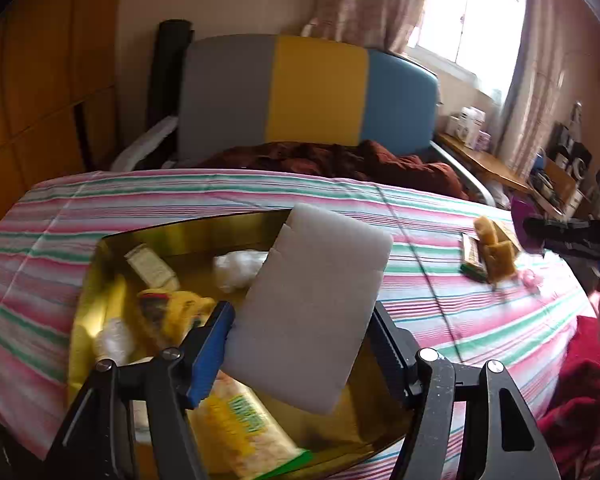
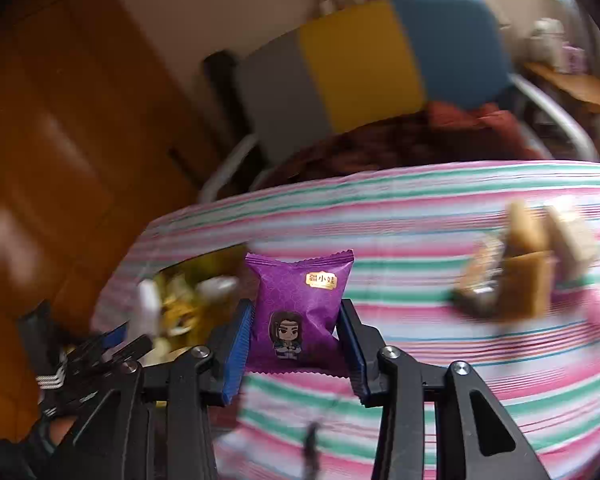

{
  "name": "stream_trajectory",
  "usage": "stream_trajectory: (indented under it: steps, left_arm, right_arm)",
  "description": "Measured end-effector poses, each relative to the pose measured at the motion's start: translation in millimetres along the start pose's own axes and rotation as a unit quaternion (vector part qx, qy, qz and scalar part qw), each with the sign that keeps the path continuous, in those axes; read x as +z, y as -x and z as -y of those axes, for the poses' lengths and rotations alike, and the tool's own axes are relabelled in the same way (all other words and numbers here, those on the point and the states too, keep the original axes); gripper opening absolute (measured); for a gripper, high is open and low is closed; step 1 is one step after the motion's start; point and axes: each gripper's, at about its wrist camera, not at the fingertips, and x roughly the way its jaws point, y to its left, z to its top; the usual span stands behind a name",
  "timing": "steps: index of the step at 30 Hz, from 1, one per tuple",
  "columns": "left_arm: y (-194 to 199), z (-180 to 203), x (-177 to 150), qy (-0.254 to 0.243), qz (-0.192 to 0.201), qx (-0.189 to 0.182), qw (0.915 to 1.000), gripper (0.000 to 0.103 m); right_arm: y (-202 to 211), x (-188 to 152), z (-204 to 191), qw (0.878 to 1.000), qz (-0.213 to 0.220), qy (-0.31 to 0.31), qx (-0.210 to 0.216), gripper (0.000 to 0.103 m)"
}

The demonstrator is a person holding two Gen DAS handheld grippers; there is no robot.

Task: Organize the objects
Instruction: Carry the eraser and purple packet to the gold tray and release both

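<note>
Two grippers each hold something: the left gripper (image 1: 300,332) squeezes a white sponge (image 1: 312,308) over the gold box (image 1: 204,228), and the right gripper (image 2: 296,336) pinches a purple snack packet (image 2: 300,312).

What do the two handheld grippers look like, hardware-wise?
Both match: the left gripper and right gripper have black angular linkage frames with silver pivot screws. Each has ribbed blue pads on its black jaws. No cables, markings or sleeves are clearly visible.
</note>
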Motion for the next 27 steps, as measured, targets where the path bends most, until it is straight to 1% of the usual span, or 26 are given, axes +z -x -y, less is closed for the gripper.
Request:
stream_trajectory:
  steps: [4, 7, 13, 16, 17, 18, 19, 21, 24, 27]
  left_arm:
    - [4.2, -20.8, -2.4, 0.022, 0.004, 0.017, 0.9996, 0.068]
    - [7.2, -35.6, -4.9, 0.036, 0.006, 0.023, 0.9991, 0.068]
    - [5.6, -67.3, -2.7, 0.08, 0.005, 0.036, 0.9961, 0.07]
    - [4.8, -76.6, -2.9, 0.095, 0.005, 0.032, 0.9949, 0.08]
    - [4.7, -79.2, -3.4, 0.101, 0.005, 0.026, 0.9945, 0.088]
    - [5.0, -82.5, -4.6, 0.11, 0.003, 0.022, 0.9937, 0.095]
    - [5.1, -85.3, -5.5, 0.118, 0.001, 0.021, 0.9928, 0.097]
    - [4.8, -89.4, -6.9, 0.128, -0.003, 0.018, 0.9916, 0.098]
    - [7.0, -90.5, -9.0, 0.127, 0.0, 0.037, 0.9912, 0.098]
    - [11.9, -88.3, -9.2, 0.115, 0.01, 0.062, 0.9914, 0.098]
  right_arm:
    - [-35.6, -13.7, -39.3, 0.998, -0.039, 0.02, 0.037, 0.042]
    - [-58.0, -25.9, -63.1, 0.996, -0.066, 0.03, 0.048, 0.042]
    - [-84.6, -39.1, -93.9, 0.994, -0.087, 0.053, 0.041, 0.044]
    - [-96.4, -46.1, -105.0, 0.993, -0.095, 0.061, 0.026, 0.048]
    - [-99.3, -47.6, -107.4, 0.993, -0.099, 0.064, 0.024, 0.051]
    - [-103.8, -48.8, -109.8, 0.992, -0.103, 0.066, 0.024, 0.052]
    - [-106.5, -51.9, -112.6, 0.991, -0.108, 0.07, 0.025, 0.051]
    - [-108.8, -54.5, -116.5, 0.99, -0.114, 0.075, 0.024, 0.052]
    - [-113.5, -59.7, -118.9, 0.989, -0.122, 0.077, 0.021, 0.051]
    - [-111.9, -63.7, -119.6, 0.989, -0.12, 0.083, 0.008, 0.052]
